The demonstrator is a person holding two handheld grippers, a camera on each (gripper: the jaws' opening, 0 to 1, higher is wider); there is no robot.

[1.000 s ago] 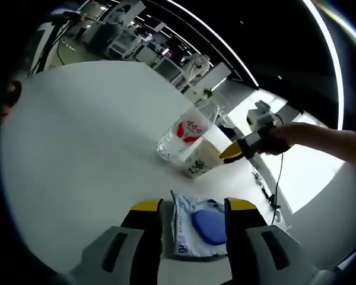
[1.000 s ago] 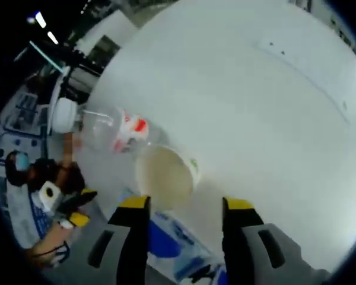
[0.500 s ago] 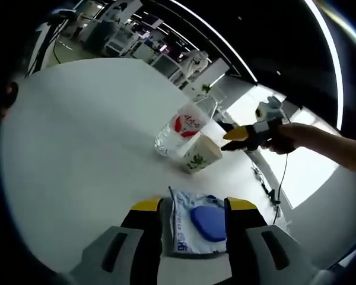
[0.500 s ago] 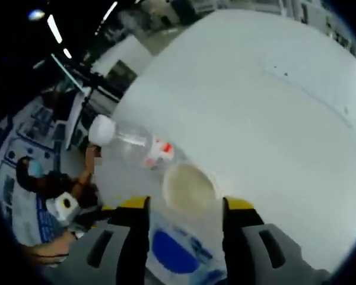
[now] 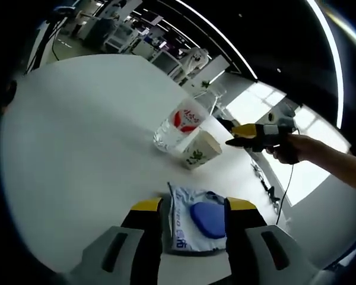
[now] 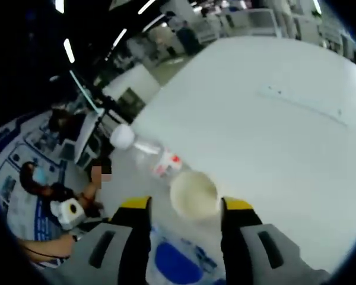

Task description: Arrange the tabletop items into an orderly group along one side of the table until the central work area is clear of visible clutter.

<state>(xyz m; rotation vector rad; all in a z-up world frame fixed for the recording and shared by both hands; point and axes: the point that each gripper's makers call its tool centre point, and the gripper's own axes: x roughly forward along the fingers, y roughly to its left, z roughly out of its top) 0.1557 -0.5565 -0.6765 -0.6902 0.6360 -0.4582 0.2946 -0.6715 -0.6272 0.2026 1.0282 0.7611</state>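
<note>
- Left gripper view showed a wet-wipe pack (image 5: pixel 193 222), white with a blue flap, lying flat on the white worktop (image 5: pixel 77 136) between the jaws of the left claw (image 5: pixel 193 208); the jaws stood at either side of it, but whether they pressed it I could not tell.
- Beyond the pack stood a paper cup (image 5: pixel 200 151), touching or just beside a clear bottle (image 5: pixel 179 123) with a red label.
- Right claw (image 5: pixel 240 136) came in from the right, held in a hand (image 5: pixel 285 148), near the cup but apart from it; from that side its jaw gap was hard to read.
- Right gripper view showed the right claw (image 6: pixel 184 205) wide and empty above the cup (image 6: pixel 194 195), the bottle (image 6: pixel 151 157) lying behind it.
- Risk, as I judged it: a nudge to the cup could tip it or roll the bottle toward the edge; dragging the pack could crumple it.
- Pack's near end was cut off by the jaws.
</note>
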